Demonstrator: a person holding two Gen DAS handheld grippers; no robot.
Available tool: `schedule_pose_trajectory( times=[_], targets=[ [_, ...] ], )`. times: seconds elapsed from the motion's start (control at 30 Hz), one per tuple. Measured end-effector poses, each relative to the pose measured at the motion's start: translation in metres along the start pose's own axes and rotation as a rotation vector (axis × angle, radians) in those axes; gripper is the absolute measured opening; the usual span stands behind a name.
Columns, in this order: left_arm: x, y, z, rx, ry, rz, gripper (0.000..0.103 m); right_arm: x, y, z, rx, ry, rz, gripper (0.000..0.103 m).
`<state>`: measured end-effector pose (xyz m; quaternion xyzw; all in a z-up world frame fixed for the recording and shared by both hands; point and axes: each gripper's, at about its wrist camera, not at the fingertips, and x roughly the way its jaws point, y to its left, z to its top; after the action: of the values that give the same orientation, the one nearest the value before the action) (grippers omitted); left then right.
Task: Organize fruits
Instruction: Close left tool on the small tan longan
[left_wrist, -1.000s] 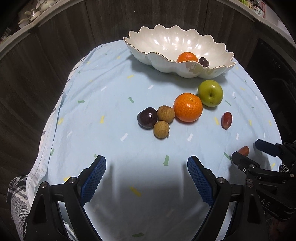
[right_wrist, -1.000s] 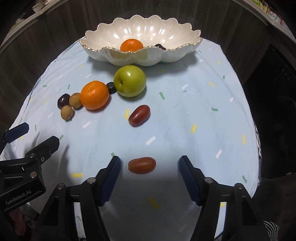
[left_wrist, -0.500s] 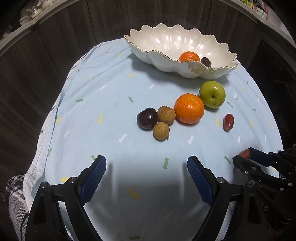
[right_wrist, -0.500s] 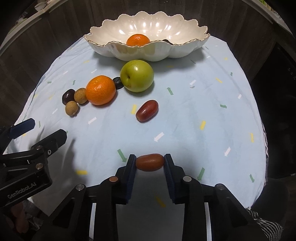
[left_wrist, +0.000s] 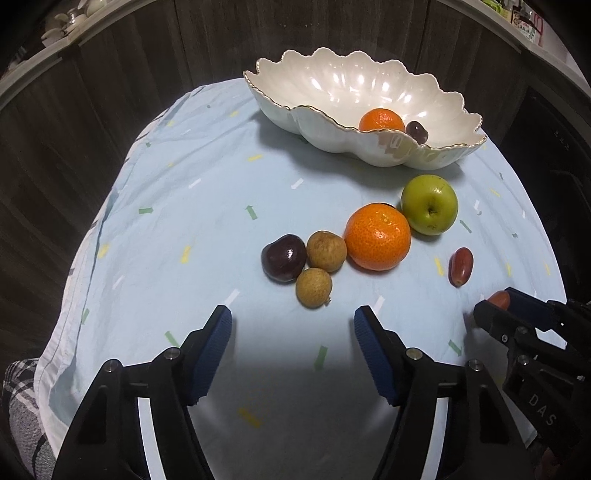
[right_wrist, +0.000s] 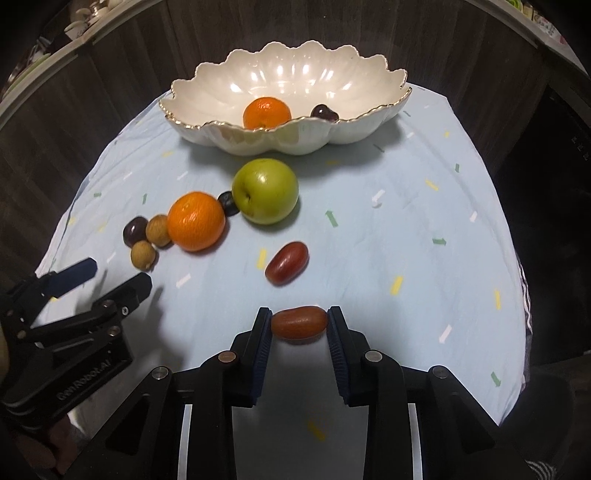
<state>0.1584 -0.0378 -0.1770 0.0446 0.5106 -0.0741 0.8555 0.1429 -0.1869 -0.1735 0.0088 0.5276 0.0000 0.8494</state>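
Gripping the red oblong fruit (right_wrist: 299, 322) end-to-end, right claw (right_wrist: 299, 325) faces the bowl (right_wrist: 369, 122) straight ahead; left claw (left_wrist: 291, 332) closing, empty.

Your left wrist camera looks steeply down along its fingers from close above the tablecloth (left_wrist: 184, 192), bowl (left_wrist: 332, 136) at upper right of frame. Your right wrist view faces likewise, bowl at top centre; both share the fruit cluster.
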Motion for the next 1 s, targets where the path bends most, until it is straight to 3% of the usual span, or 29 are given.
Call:
schedule_pose_trajectory(
  times=[0.67,1.0],
  targets=[
    [0.019,-0.012,0.013,-0.004,-0.005,-0.006,0.027,0.006,-0.007,0.01,0.029,-0.006,0.014,0.032],
    [0.018,-0.012,0.013,0.003,-0.004,0.001,0.023,0.005,-0.006,0.01,0.026,-0.008,0.014,0.032]
  ],
)
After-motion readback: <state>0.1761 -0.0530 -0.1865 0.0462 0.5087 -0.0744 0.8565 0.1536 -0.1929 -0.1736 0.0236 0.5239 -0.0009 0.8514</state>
